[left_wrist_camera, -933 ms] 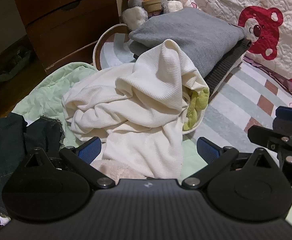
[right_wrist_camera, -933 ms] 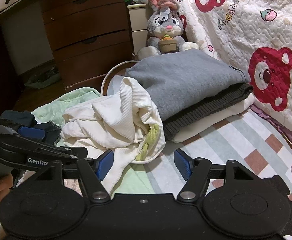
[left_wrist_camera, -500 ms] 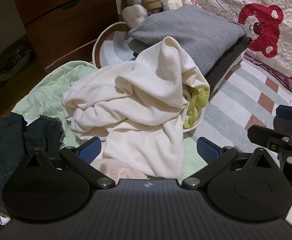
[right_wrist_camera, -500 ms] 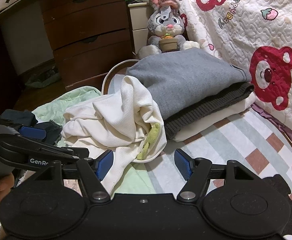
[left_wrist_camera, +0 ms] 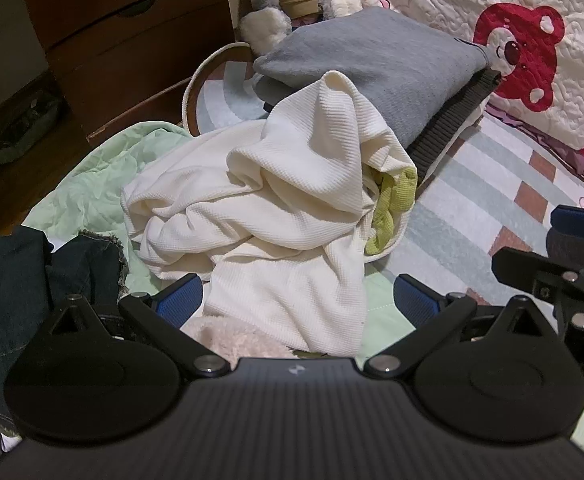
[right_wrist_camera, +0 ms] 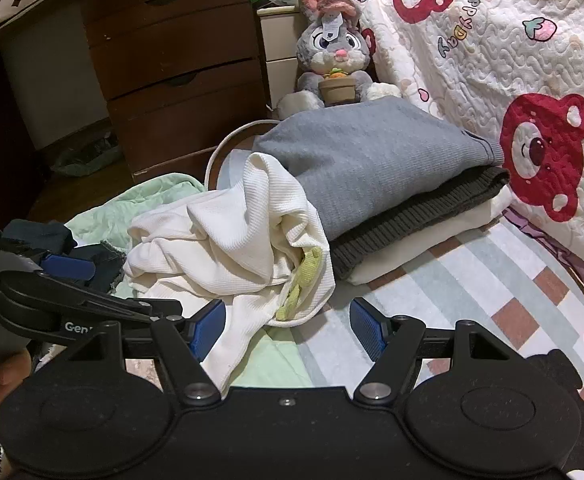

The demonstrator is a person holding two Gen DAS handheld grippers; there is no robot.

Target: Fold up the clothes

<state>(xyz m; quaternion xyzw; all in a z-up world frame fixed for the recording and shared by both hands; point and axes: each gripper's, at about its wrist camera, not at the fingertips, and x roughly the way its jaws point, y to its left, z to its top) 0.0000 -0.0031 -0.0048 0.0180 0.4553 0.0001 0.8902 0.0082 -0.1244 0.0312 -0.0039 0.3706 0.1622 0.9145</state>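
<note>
Both claws, left claw (left_wrist_camera: 298, 298) and right claw (right_wrist_camera: 287, 326), gape apart above the crumpled cream garment (left_wrist_camera: 275, 216).

Warm, dim indoor light falls from above, brightest on the crumpled cream ribbed garment (left_wrist_camera: 292, 216) and the white quilted bear-print cover (right_wrist_camera: 512, 80). Corners sink into shadow. Fisheye curvature bends edges; focus stays sharp.

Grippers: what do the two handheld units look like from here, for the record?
Both are matte black. The left gripper and right gripper each have two round black discs, angled link arms with silver pivot pins, and ribbed blue pads. White lettering beginning "Gen" marks the left unit's side in the right wrist view. No cables or sleeves are visible.
</note>
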